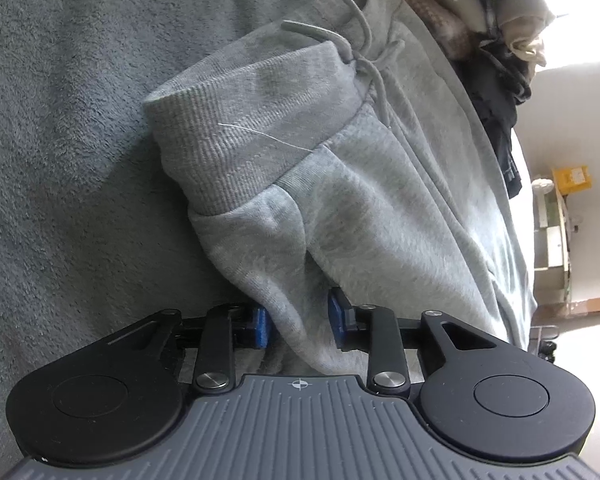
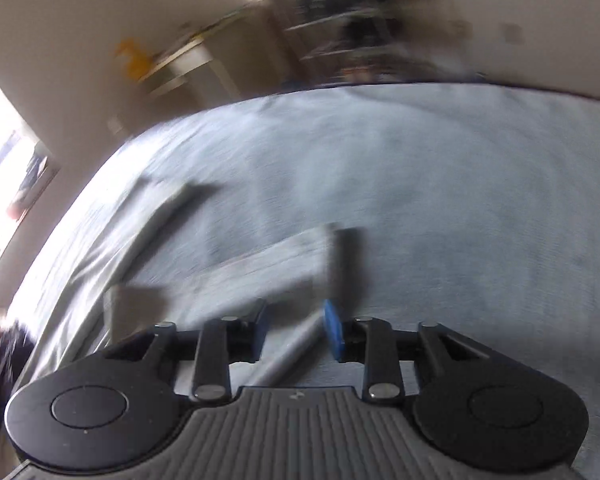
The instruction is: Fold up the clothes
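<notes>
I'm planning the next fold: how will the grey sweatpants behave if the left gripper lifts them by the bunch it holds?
The grey sweatpants will probably sag: the fabric in the left gripper is already bunched in soft folds. The thick ribbed waistband may add weight at that end. The drawstring lies loose and would likely dangle.

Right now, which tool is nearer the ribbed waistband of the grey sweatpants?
Left. The left tool has sweatpants fabric between its fingers, just below the ribbed waistband. The right tool is over the blurred bedcover; no waistband shows in its view.
</notes>
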`<state>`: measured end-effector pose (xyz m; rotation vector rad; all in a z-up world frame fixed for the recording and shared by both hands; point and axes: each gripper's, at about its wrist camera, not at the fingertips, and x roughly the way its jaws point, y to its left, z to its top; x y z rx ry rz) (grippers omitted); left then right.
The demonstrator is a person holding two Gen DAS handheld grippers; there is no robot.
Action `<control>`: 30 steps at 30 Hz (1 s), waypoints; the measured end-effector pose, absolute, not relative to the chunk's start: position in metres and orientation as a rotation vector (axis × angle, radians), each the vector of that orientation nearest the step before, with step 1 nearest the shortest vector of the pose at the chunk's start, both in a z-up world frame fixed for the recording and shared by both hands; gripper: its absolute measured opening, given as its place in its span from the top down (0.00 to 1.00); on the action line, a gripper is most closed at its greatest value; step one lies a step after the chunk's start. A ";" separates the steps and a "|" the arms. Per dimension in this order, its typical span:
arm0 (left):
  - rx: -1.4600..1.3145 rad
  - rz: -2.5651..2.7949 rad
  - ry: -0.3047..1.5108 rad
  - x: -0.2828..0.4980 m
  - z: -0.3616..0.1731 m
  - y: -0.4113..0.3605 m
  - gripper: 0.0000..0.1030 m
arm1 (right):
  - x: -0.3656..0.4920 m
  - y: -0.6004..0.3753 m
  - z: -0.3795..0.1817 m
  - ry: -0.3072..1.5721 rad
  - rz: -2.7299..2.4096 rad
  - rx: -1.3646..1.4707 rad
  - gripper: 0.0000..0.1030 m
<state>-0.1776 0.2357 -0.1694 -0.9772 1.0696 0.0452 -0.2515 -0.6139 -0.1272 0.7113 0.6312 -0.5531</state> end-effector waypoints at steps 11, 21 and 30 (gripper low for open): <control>-1.035 -0.051 1.140 -0.174 -0.178 0.220 0.36 | -0.232 -0.556 -0.149 0.801 -0.320 0.987 0.51; -1.019 -0.046 1.180 -0.169 -0.194 0.211 0.74 | -0.240 -0.533 -0.206 0.745 -0.209 1.309 0.53; -0.890 -0.117 1.128 -0.179 -0.160 0.214 0.98 | -0.246 -0.511 -0.166 0.742 -0.249 1.087 0.95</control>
